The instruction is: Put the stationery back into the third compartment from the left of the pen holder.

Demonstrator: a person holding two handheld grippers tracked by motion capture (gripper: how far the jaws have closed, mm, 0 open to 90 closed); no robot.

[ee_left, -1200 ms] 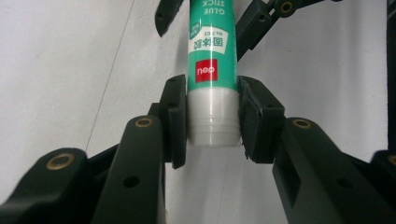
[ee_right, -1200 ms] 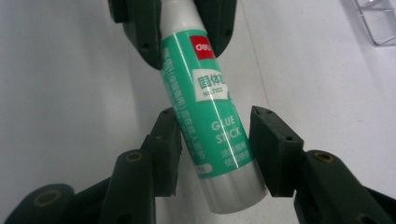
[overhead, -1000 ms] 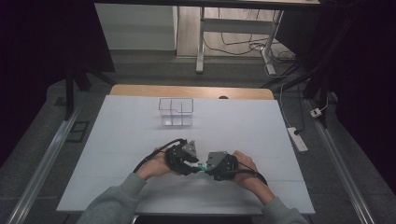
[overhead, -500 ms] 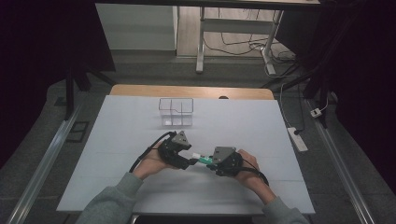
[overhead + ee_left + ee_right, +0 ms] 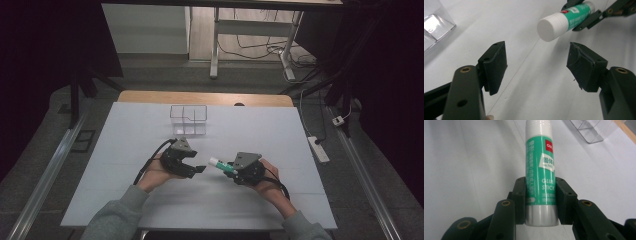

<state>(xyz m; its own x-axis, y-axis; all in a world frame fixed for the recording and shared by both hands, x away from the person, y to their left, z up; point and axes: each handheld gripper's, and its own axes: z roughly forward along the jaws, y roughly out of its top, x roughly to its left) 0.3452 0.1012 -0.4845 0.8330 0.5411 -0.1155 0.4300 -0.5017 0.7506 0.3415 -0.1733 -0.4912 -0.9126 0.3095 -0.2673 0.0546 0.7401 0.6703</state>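
A green and white glue stick (image 5: 540, 172) is clamped by its lower body between the jaws of my right gripper (image 5: 231, 169). Its white cap (image 5: 551, 26) points toward my left gripper (image 5: 537, 62). The glue stick (image 5: 222, 165) hangs just above the white table (image 5: 125, 150). In the high view my left gripper (image 5: 200, 169) stands open a short way left of the cap, with nothing between its pads.
A clear plastic organiser with compartments (image 5: 188, 119) stands at the back middle of the table, its corner (image 5: 434, 25) visible in the left gripper view. A power strip (image 5: 318, 149) lies on the floor to the right.
The two grippers have drawn apart. My left gripper let go of the glue stick's cap end and now stands open, while the right one keeps the stick.
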